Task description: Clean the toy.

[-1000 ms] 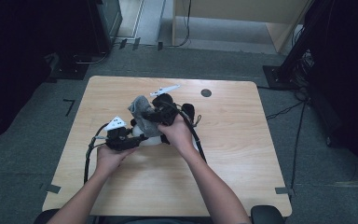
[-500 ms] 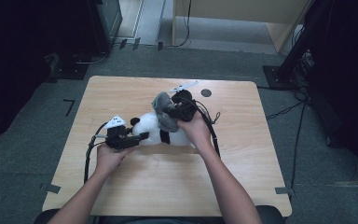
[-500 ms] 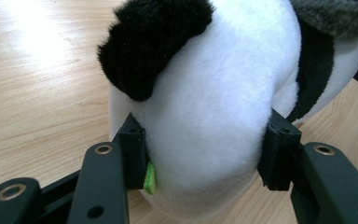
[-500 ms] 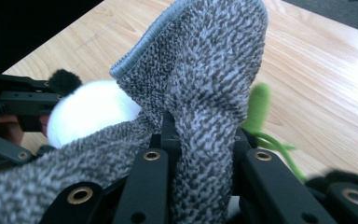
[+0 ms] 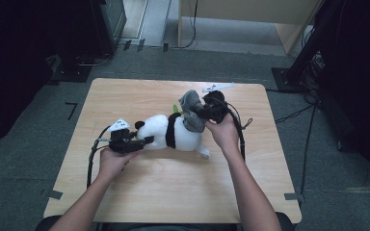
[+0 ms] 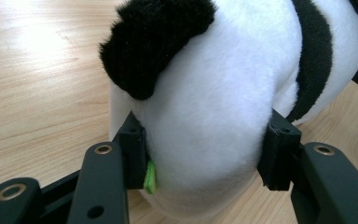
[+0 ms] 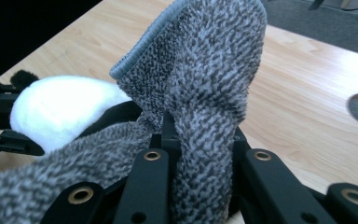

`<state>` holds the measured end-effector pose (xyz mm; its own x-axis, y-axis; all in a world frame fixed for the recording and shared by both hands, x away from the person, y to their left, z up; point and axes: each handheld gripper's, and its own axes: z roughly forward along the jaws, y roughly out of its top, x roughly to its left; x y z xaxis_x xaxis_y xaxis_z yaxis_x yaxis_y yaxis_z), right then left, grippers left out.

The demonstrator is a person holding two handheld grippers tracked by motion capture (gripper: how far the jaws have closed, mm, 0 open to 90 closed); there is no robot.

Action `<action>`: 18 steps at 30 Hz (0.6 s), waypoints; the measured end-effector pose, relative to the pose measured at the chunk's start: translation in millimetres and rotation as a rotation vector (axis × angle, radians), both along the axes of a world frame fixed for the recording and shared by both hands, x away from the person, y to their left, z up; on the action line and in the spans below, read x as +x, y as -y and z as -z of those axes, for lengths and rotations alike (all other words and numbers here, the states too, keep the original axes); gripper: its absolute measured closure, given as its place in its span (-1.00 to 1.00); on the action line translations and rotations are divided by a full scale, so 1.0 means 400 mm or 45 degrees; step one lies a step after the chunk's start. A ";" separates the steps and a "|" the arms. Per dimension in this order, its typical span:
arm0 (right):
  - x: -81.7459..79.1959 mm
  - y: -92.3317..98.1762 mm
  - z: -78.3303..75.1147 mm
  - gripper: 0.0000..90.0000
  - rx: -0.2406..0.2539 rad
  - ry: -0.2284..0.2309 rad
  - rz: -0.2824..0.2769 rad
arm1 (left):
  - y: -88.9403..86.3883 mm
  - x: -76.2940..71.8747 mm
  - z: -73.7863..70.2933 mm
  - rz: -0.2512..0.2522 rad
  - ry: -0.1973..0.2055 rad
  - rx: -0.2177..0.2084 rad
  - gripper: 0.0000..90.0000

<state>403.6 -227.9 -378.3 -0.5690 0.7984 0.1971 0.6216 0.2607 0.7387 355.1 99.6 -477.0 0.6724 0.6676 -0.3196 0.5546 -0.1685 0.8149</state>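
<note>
Left gripper [image 5: 147, 140] clamps panda plush [image 5: 173, 132], lying lengthwise left-right, head leftward.

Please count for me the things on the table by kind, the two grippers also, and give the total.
Plush panda toy: 1
Grey cloth: 1
Handheld grippers, left gripper shut on the panda, right gripper shut on the cloth: 2
Total: 4
</note>
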 end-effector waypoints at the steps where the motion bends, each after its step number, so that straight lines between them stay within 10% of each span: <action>1: -0.001 0.008 -0.003 0.74 0.004 -0.002 0.011 | 0.000 0.000 0.000 0.000 0.000 -0.001 0.05; 18: -0.023 0.112 -0.040 0.75 0.027 0.046 0.126 | -0.003 0.000 0.004 -0.007 0.006 -0.018 0.05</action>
